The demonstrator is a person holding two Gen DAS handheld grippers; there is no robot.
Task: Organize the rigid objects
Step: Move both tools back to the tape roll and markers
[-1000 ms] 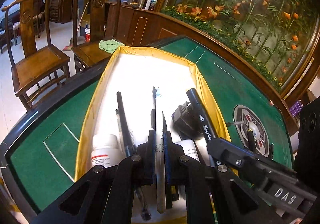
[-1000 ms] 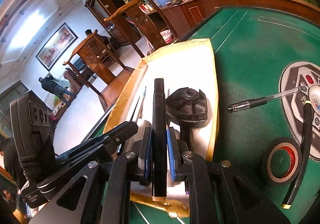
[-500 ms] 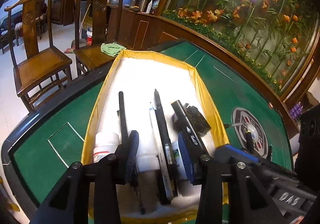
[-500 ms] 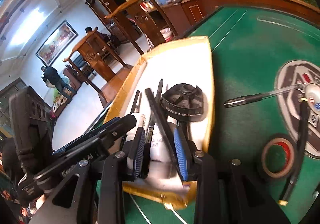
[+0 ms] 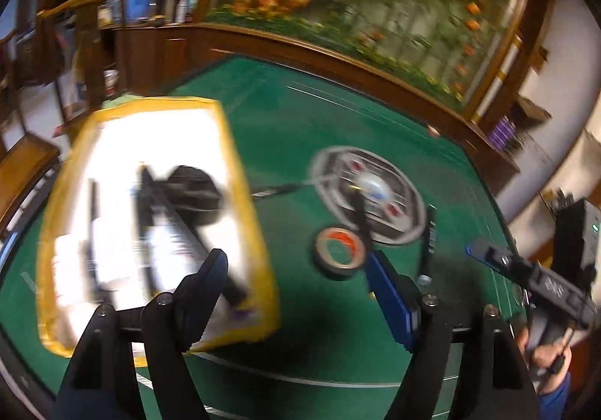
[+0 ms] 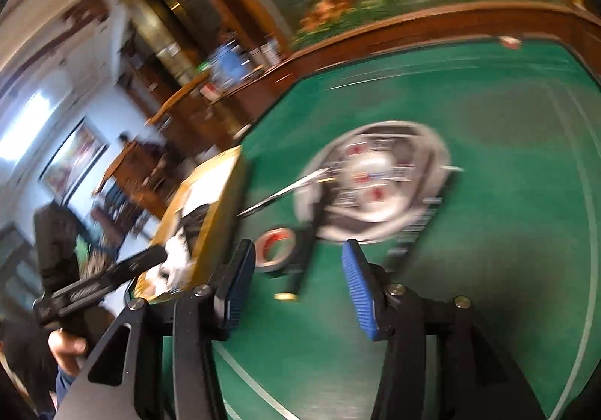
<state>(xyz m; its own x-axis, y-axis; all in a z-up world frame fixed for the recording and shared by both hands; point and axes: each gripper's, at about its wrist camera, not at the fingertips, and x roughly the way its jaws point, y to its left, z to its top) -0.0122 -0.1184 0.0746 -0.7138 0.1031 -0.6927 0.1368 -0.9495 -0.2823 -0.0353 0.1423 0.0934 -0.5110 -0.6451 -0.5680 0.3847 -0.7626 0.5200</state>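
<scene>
Left gripper (image 5: 296,281): jaws apart and opening, nothing between the blue pads; poised above green felt beside the tray's right wall.
Right gripper (image 6: 298,288): jaws apart and opening, nothing clamped; a black pen (image 6: 300,262) with a gold end lies on the felt beyond the gap.
Tray (image 5: 259,243): yellow-rimmed, white inside, on the table's left part; holds blurred black pens, a round black part (image 5: 195,191) and white containers.
Tape roll (image 5: 340,249): black outside, red and white inside; flat on the felt, right of the tray, touching the black pen.
Clear pen (image 5: 285,189): lies on the felt between the tray and the centre console.
Centre console (image 5: 370,191): round, grey, with red buttons; its markings are too blurred to read.
Table (image 5: 300,112): green felt, white lines, dark rim.
Writing: pale letters on the right gripper's body in the left wrist view, smeared and unreadable.
</scene>
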